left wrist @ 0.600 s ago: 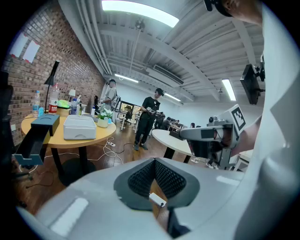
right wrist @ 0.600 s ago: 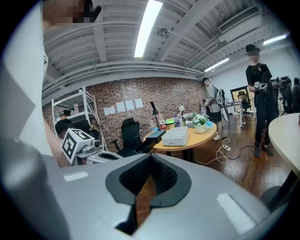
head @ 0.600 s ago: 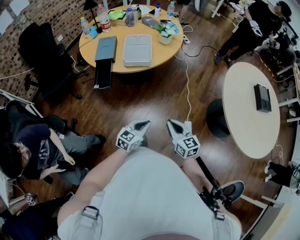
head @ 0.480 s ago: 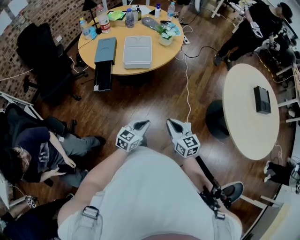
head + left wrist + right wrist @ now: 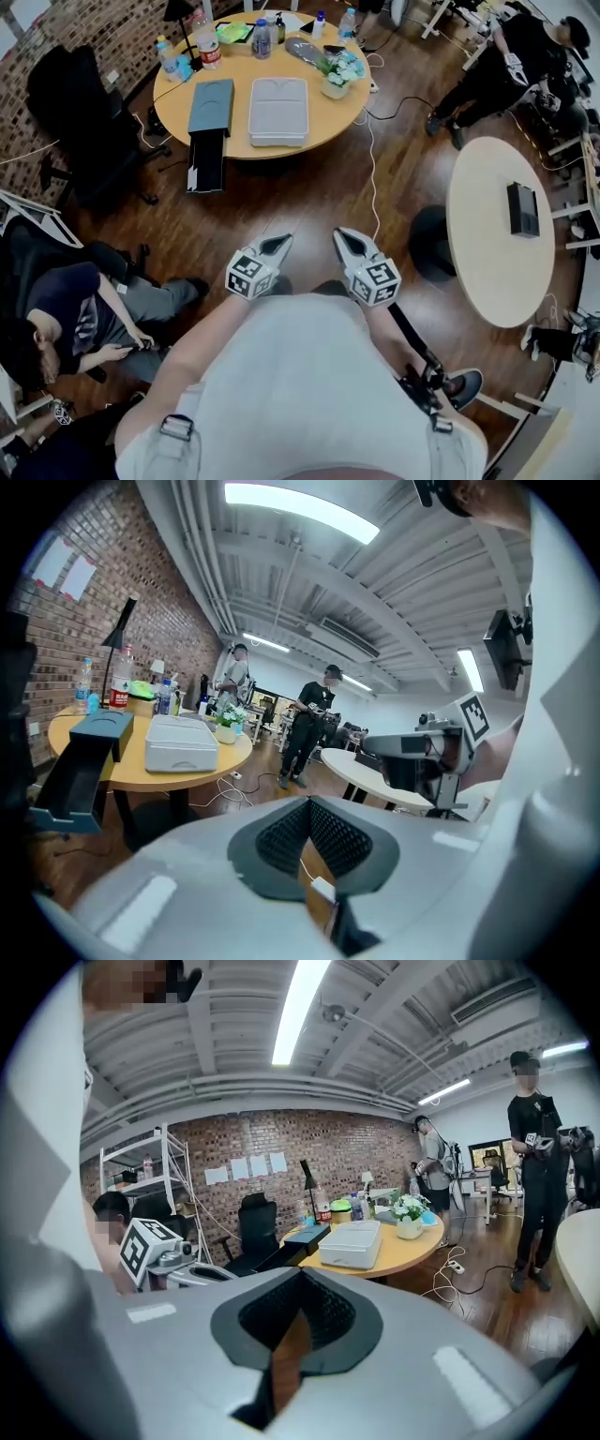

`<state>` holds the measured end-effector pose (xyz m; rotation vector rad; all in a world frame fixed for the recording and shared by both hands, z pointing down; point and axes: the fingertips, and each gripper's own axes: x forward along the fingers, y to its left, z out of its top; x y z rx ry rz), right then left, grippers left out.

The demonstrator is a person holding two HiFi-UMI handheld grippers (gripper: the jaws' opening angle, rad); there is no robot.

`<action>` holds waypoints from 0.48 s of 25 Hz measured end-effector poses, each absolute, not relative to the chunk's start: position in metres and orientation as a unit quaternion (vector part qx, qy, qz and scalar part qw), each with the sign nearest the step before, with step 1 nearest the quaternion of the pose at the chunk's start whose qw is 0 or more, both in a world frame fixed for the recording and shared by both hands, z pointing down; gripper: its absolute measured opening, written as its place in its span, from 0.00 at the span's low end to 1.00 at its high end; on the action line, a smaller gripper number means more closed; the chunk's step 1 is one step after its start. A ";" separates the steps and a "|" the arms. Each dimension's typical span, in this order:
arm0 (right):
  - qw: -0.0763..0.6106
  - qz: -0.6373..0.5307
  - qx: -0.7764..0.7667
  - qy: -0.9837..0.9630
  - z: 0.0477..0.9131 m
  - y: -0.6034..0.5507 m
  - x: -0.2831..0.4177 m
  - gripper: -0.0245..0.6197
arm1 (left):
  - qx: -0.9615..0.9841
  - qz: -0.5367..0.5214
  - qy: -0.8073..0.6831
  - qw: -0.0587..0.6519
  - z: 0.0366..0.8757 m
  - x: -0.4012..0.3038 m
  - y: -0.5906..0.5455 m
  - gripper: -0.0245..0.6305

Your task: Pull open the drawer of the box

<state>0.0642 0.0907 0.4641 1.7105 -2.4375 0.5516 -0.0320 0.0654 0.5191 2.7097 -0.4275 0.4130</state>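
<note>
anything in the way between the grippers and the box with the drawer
Nothing visible does. Only bare floor lies between the left gripper, the right gripper and the box; a cable lies off to the right.

Left gripper (image 5: 275, 247) and right gripper (image 5: 350, 243) hover side by side before the person's torso (image 5: 300, 394), pointing slightly downward, jaws together, both empty.
</note>
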 end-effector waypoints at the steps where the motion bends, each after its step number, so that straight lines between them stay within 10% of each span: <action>1: 0.057 0.183 0.562 -0.805 0.464 0.087 0.063 0.05 | 0.959 0.146 -0.156 0.187 0.520 -0.036 0.064 0.05; 12: 0.063 0.185 0.515 -0.835 0.462 0.039 0.048 0.05 | 0.942 0.138 -0.218 0.216 0.524 -0.062 0.025 0.05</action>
